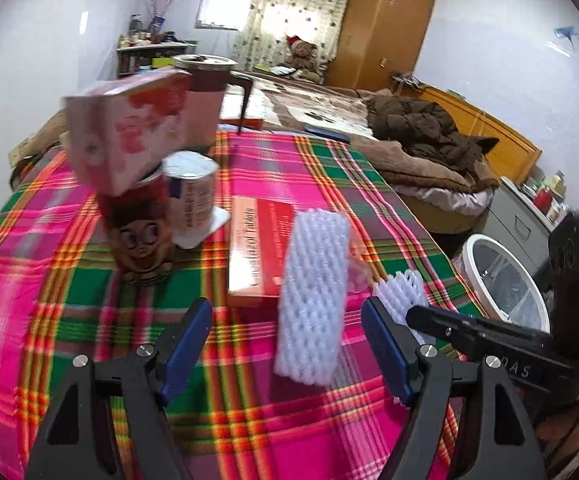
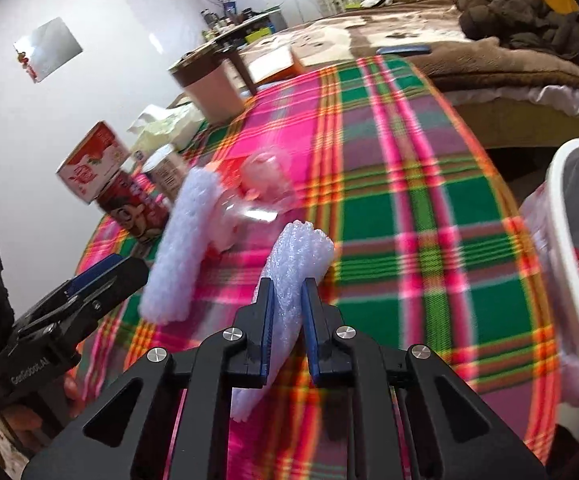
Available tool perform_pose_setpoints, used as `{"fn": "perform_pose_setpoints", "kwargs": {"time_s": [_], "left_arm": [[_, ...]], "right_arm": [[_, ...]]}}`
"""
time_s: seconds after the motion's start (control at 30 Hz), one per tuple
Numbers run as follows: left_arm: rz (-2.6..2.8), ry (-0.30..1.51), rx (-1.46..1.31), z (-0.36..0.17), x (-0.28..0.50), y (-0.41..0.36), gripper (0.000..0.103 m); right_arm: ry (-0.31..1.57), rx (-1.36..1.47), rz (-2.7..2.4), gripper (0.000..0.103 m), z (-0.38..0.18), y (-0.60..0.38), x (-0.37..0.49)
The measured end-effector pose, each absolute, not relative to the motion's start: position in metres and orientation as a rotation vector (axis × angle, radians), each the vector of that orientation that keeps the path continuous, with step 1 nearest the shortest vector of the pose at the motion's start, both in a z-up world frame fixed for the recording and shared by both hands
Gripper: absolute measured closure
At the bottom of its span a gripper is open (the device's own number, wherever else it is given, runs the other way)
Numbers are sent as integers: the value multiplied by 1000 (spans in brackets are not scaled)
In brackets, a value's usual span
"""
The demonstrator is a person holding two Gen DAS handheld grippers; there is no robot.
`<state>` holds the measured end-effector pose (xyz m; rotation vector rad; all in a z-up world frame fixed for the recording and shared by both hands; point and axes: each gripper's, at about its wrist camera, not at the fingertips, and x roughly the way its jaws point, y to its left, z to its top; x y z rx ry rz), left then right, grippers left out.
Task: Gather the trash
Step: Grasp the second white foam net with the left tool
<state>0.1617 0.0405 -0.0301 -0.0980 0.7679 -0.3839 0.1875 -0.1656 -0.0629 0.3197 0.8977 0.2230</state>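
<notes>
Tins (image 1: 141, 236) (2) beside medicine box (image 1: 255, 252)

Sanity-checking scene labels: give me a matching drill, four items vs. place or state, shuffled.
Items:
1. right gripper
2. left gripper
3. long foam net sleeve
4. white bin

States:
A. jaws apart, nothing gripped
B. beside the table's edge, off the plaid cloth
C. shut on the small foam net
D. lying on the plaid cloth between open jaws

Pairs: 1-C, 2-A, 3-D, 4-B
</notes>
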Motion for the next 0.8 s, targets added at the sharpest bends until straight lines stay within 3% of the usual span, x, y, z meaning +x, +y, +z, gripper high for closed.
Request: {"fn": "perform_pose_setpoints", "kwargs": {"time_s": [0.33,0.53,0.8], "left_arm": [[-383,797,-58,-39,179,22,26],[-363,813,-40,-45,185,21,40],[-345,811,-8,-45,185,20,68]], "right_arm": [[901,298,194,89,-63,-178,200],[901,291,188,89,-62,-184,210],[892,275,189,89,-62,-183,210]]}}
